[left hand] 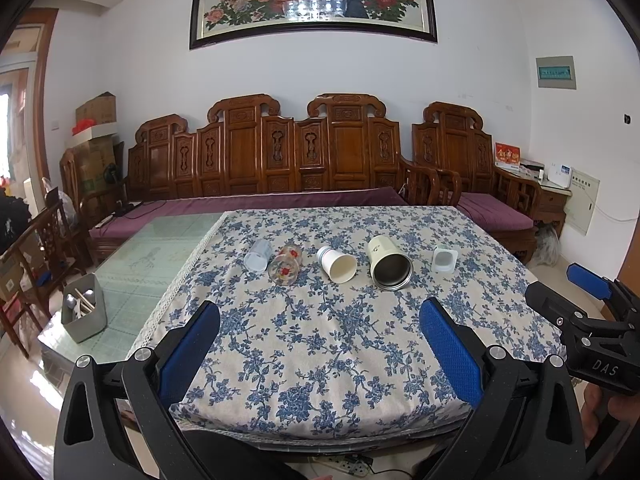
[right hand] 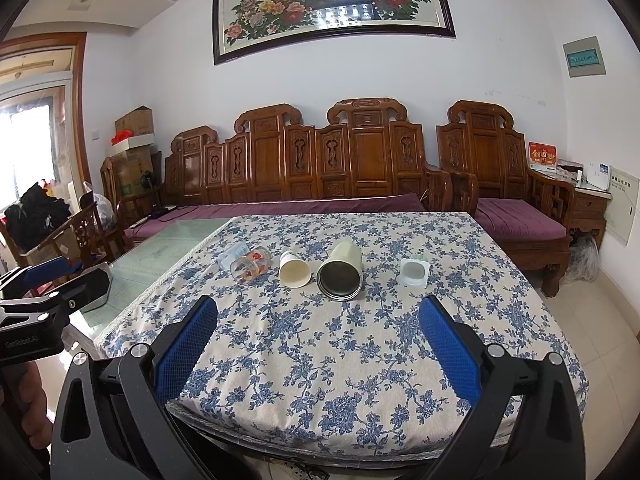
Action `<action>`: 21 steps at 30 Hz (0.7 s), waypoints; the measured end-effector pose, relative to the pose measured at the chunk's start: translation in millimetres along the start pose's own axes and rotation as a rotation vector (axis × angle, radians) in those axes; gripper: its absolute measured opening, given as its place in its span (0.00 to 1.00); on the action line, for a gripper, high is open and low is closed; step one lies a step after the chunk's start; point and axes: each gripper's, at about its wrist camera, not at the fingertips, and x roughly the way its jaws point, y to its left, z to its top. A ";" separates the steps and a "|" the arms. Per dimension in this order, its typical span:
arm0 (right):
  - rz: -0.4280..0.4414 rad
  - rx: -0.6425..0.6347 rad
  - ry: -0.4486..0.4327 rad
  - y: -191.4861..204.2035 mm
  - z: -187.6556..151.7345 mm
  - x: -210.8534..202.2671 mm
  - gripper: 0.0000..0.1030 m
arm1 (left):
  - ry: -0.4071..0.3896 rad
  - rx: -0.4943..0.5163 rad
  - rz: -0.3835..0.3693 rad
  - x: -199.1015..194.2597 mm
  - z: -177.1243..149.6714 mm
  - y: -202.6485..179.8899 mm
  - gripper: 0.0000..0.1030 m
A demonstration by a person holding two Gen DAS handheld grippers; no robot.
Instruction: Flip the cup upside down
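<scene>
Several cups lie on their sides in a row on the floral tablecloth (left hand: 320, 340), mouths toward me: a clear plastic cup (left hand: 258, 257), a flowered glass (left hand: 285, 268), a white paper cup (left hand: 338, 264), a cream metal tumbler (left hand: 389, 262) and a small square white cup (left hand: 444, 260). In the right wrist view the same row shows: plastic cup (right hand: 232, 256), glass (right hand: 250, 266), paper cup (right hand: 295, 270), tumbler (right hand: 341, 271), square cup (right hand: 415, 273). My left gripper (left hand: 320, 324) and right gripper (right hand: 318, 324) are open and empty, above the table's near edge, well short of the cups.
A grey utensil holder (left hand: 85, 308) stands on the glass tabletop (left hand: 152, 256) left of the cloth. A carved wooden sofa (left hand: 280, 160) with purple cushions stands behind the table. The right gripper shows at the right edge of the left wrist view (left hand: 592, 320).
</scene>
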 end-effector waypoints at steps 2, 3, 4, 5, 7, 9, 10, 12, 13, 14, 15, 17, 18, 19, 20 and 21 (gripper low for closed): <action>0.000 0.001 0.000 -0.1 0.0 -0.1 0.98 | 0.001 -0.001 -0.001 0.0 0.3 0.2 0.94; 0.001 0.001 0.000 0.8 0.0 -0.2 0.98 | 0.000 -0.001 -0.001 -0.1 0.2 0.2 0.94; 0.000 0.000 0.000 -0.6 -0.2 -0.1 0.98 | 0.000 0.000 -0.001 -0.2 -0.1 0.1 0.94; 0.000 0.000 -0.001 0.1 -0.1 -0.3 0.98 | -0.001 0.000 0.000 -0.5 0.4 -0.1 0.94; 0.000 0.001 0.000 -0.9 -0.4 -0.2 0.98 | 0.000 0.000 -0.001 -0.6 1.0 -0.4 0.94; 0.001 0.000 -0.001 1.6 -0.8 1.7 0.98 | -0.001 0.000 -0.001 -0.8 0.8 -0.4 0.94; 0.002 0.000 -0.001 3.4 -0.7 2.2 0.98 | -0.001 0.000 0.000 -0.7 0.4 -0.1 0.94; 0.003 0.001 0.000 2.8 -1.2 2.2 0.98 | 0.001 -0.002 -0.002 -0.5 0.6 0.2 0.94; 0.005 0.001 0.001 1.0 -1.4 3.6 0.98 | 0.002 -0.002 -0.002 -0.5 1.1 0.0 0.94; 0.009 0.000 0.003 1.4 0.4 1.4 0.98 | 0.006 -0.002 -0.001 0.8 1.5 0.2 0.94; 0.014 -0.001 0.005 0.9 1.6 -0.1 0.98 | 0.012 -0.002 -0.001 2.5 2.0 0.6 0.94; 0.022 -0.001 0.012 1.3 0.4 4.5 0.98 | 0.022 0.000 0.002 6.7 2.3 1.6 0.94; 0.025 -0.003 0.016 2.2 0.7 7.5 0.98 | 0.031 0.001 0.005 10.6 2.2 2.6 0.94; 0.029 -0.004 0.019 3.1 1.1 11.4 0.98 | 0.035 0.002 0.006 13.2 0.9 3.8 0.94; 0.032 -0.005 0.021 2.6 0.8 15.0 0.98 | 0.046 0.001 0.008 19.1 0.4 6.5 0.94; 0.036 -0.005 0.023 1.8 0.6 17.8 0.98 | 0.053 -0.001 0.009 23.4 -0.4 8.7 0.94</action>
